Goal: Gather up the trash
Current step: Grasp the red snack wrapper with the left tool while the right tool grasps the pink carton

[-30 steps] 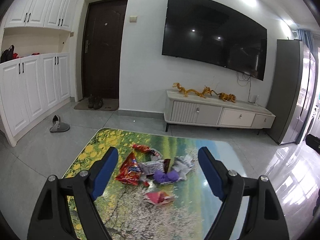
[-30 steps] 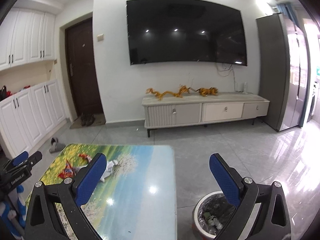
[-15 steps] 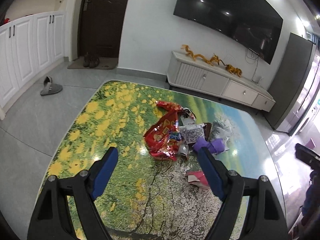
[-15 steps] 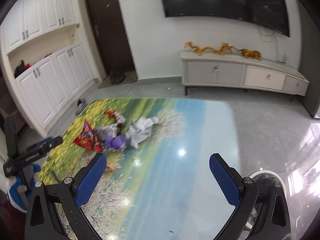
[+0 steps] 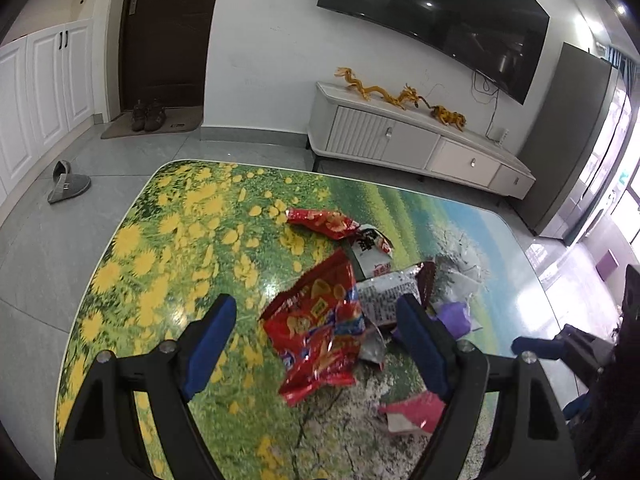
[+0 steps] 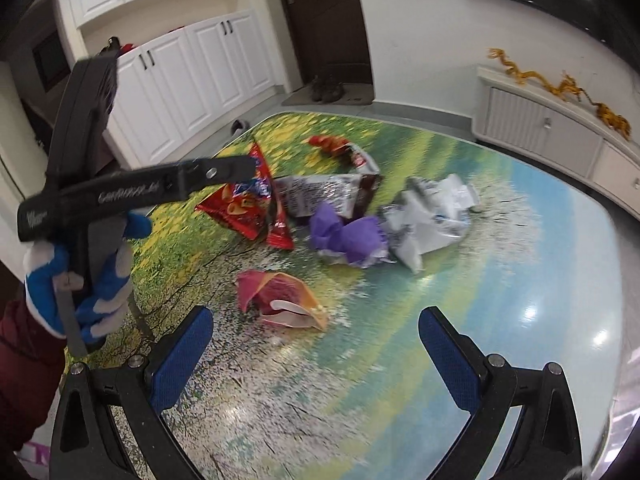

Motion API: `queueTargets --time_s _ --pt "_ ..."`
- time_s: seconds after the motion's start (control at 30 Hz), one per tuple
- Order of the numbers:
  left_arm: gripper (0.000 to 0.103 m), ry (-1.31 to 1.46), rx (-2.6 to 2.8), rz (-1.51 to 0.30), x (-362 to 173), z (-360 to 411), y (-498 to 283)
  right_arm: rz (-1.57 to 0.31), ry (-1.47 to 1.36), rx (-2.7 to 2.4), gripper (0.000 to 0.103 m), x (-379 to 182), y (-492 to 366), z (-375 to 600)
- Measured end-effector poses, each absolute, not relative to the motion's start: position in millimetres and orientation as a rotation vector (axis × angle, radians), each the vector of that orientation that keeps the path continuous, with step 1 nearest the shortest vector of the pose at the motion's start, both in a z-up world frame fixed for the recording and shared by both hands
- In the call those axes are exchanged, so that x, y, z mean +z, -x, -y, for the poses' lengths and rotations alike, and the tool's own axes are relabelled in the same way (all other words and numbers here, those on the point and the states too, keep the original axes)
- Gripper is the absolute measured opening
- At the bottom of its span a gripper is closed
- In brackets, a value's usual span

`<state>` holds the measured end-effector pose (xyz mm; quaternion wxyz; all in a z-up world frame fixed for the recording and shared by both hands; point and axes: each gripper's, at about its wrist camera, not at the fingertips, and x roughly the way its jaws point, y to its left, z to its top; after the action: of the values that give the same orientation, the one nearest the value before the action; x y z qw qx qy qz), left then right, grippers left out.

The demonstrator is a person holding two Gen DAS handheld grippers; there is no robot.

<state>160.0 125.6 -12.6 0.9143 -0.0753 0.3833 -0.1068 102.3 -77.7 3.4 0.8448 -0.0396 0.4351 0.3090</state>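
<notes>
Both grippers have tipped down toward the table (image 5: 132, 248) since a second ago, so the wall screen has slid off the top of the views and the glossy top, printed with yellow flowers and a pale blossoming tree, fills them.

Leftmost in the right wrist view, a hand in a blue and grey glove (image 6: 80, 276) grips the handle of the left gripper (image 5: 316, 328), a dark red sleeve behind it. That gripper's blue-padded fingers stand wide apart with nothing clamped; from its own camera they frame a crinkled red snack bag (image 5: 316, 332), shiny foil lying flat, though whether the pads touch it is hard to judge.

Further right the trash sits in a loose heap at the table's middle: a smaller red wrapper (image 5: 320, 222), a silver printed foil packet (image 6: 320, 196), a crumpled purple wrapper (image 6: 348, 236) and white crumpled plastic (image 6: 432, 216) touching it. A pink and orange packet (image 6: 280, 300), torn open, lies apart, nearer the right gripper (image 6: 316, 352), whose textured blue pads gape empty above the tabletop.
</notes>
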Motion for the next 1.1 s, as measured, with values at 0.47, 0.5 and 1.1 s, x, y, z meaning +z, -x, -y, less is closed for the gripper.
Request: queueTargets --time_s 0.47,0.5,1.1 --pt "0.053 0.279 -0.222 -0.859 -42 -139 -184 -0.95 0.082 0.74 0.08 -22 -119 38" --pt "0.047 0.284 -0.223 -0.862 -44 -139 -183 -0.953 0.084 0.74 0.076 -23 -119 38" --pt "0.012 0.306 -0.243 -0.818 -26 -131 -122 -0.927 0.07 0.701 0.045 -14 -78 69"
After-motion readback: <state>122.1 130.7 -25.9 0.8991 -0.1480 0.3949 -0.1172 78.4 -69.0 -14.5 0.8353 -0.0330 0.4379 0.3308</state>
